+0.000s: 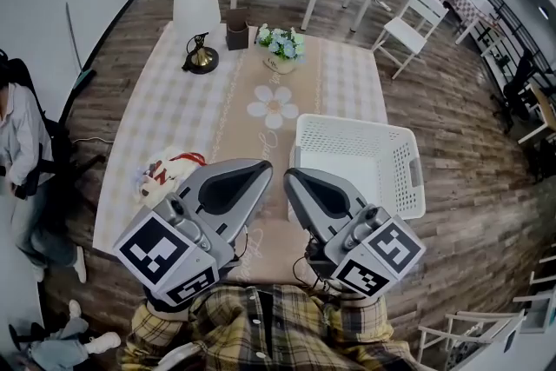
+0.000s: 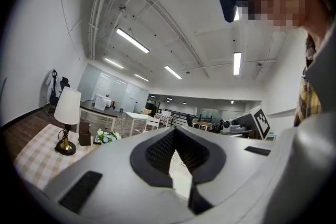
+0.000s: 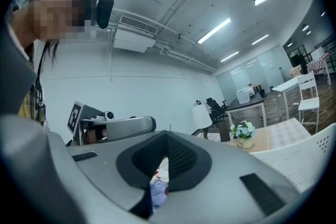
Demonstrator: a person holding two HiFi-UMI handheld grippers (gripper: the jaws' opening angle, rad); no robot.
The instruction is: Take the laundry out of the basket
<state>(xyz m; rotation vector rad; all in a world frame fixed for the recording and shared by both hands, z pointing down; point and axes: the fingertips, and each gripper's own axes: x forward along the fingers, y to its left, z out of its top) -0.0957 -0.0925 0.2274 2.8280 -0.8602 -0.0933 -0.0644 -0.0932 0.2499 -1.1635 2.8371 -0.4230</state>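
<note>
Laundry (image 1: 167, 172): small bundle, white with red markings as far as the wide lens lets me judge. It lies on the bench (image 1: 174, 113) near the front-left edge, outside the basket.
Basket (image 1: 410, 178): white, perforated walls, at the bench's front-right corner, well apart from the bundle.
Left tool (image 1: 261, 171): jaws pressed together, nothing pinched. Held level over the bench's near edge, just right of the bundle.
Right tool (image 1: 293, 178): jaws pressed together, nothing pinched. Beside the left tool, tips near each other, by the basket's left wall.
Bench cover: checked cloth with a flower-print runner.
Far end: white-shaded lamp (image 1: 197, 17), brown box (image 1: 236, 29) and flower pot (image 1: 281, 48) in a row.
Surroundings: wooden floor; white chair (image 1: 408, 26) off the far-right corner.
</note>
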